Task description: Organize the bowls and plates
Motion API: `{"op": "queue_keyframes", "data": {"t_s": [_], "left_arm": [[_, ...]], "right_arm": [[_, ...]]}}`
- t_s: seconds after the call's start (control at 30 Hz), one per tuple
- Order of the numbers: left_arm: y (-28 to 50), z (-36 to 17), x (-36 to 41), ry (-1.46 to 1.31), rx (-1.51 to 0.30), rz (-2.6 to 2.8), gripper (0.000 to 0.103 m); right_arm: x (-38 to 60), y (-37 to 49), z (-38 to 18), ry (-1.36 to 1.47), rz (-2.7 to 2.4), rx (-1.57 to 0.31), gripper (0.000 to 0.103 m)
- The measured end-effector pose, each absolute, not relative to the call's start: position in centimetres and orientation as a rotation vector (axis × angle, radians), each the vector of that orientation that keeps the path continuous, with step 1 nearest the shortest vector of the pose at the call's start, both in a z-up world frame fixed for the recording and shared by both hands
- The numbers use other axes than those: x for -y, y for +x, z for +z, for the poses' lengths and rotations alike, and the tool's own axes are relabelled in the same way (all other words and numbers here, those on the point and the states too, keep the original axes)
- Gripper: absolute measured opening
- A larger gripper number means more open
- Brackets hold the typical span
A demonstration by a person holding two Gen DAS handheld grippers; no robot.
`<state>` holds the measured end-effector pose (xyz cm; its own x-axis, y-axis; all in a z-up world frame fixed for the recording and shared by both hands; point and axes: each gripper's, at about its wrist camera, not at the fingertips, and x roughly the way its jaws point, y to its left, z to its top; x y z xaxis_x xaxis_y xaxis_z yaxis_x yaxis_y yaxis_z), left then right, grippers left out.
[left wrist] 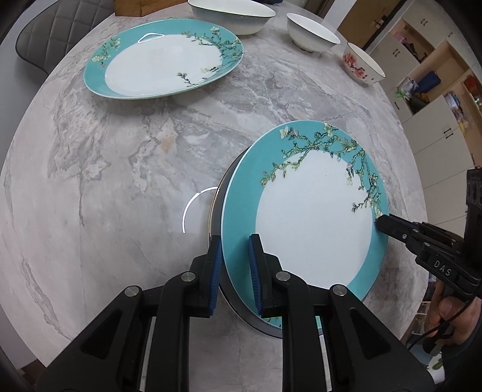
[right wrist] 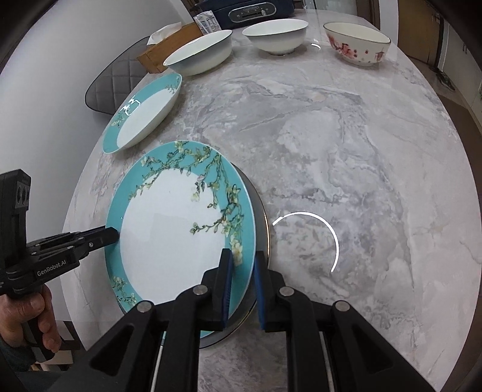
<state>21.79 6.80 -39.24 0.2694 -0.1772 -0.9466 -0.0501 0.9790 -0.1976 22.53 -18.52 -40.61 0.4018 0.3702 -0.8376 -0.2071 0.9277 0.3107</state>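
A teal floral plate (left wrist: pixel 313 217) lies on top of a dark plate (left wrist: pixel 215 211) near the table's front edge; it also shows in the right wrist view (right wrist: pixel 168 232). My left gripper (left wrist: pixel 235 241) straddles its left rim, blue pads either side with a gap. My right gripper (right wrist: pixel 242 256) straddles the opposite rim, jaws also apart. A second teal plate (left wrist: pixel 162 60) lies farther back. A wide white bowl (right wrist: pixel 201 51), a smaller white bowl (right wrist: pixel 277 36) and a red-flowered bowl (right wrist: pixel 358 42) stand at the far edge.
The marble table (left wrist: pixel 150 150) is round. A wooden tissue box (right wrist: pixel 168 39) and a dark appliance (right wrist: pixel 253 10) sit at the far edge. A grey chair (left wrist: pixel 69 33) stands behind the table. Shelves (left wrist: pixel 433 78) stand to the right.
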Motion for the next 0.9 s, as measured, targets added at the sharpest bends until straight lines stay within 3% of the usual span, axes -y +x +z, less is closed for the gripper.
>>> {"op": "queue_keyframes", "data": {"t_s": [0.17,0.4,0.43,0.47,0.5,0.53,0.6,0.67,0.7,0.73,0.9], "left_arm": [[21.8,-38.6,-6.2,-0.142,-1.272,-0.088,0.016],[21.7,-38.3,-5.6,-0.155,-1.268,-0.112,0.016],[21.6,-38.1,-5.8,-0.168,-1.265,-0.110,0.017],[21.5,-37.8,-6.1,-0.176,-1.257,-0.103,0.017],[21.5,-37.4,-6.5,-0.185,-1.248,-0.092,0.023],[21.4,-37.0,-7.0,-0.203,-1.237,-0.090,0.045],[21.3,-35.6,-8.9,-0.278,-1.180,-0.067,0.079],[21.6,-34.3,-11.1,-0.346,-1.125,-0.036,0.088],[22.1,-34.0,-12.1,-0.371,-1.123,-0.019,0.099],[22.6,-33.7,-13.2,-0.385,-1.126,0.008,0.103],[26.5,-32.4,-19.0,-0.363,-1.013,0.154,0.103]], "right_arm": [[16.7,21.9,-40.2,-0.023,0.307,-1.085,0.016],[15.9,21.8,-40.3,-0.056,0.293,-1.082,0.018],[16.0,21.8,-40.2,-0.050,0.291,-1.083,0.028],[16.1,21.7,-40.0,-0.044,0.285,-1.079,0.046],[16.3,21.8,-39.6,-0.036,0.272,-1.067,0.055],[16.8,21.7,-39.0,-0.021,0.261,-1.050,0.066],[17.8,21.9,-37.5,0.009,0.253,-1.012,0.076],[18.6,22.5,-35.8,0.034,0.239,-0.965,0.103],[19.0,23.0,-34.9,0.067,0.253,-0.944,0.103],[19.3,23.9,-34.0,0.112,0.284,-0.931,0.103],[18.1,30.6,-32.1,0.242,0.418,-0.929,0.103]]}}
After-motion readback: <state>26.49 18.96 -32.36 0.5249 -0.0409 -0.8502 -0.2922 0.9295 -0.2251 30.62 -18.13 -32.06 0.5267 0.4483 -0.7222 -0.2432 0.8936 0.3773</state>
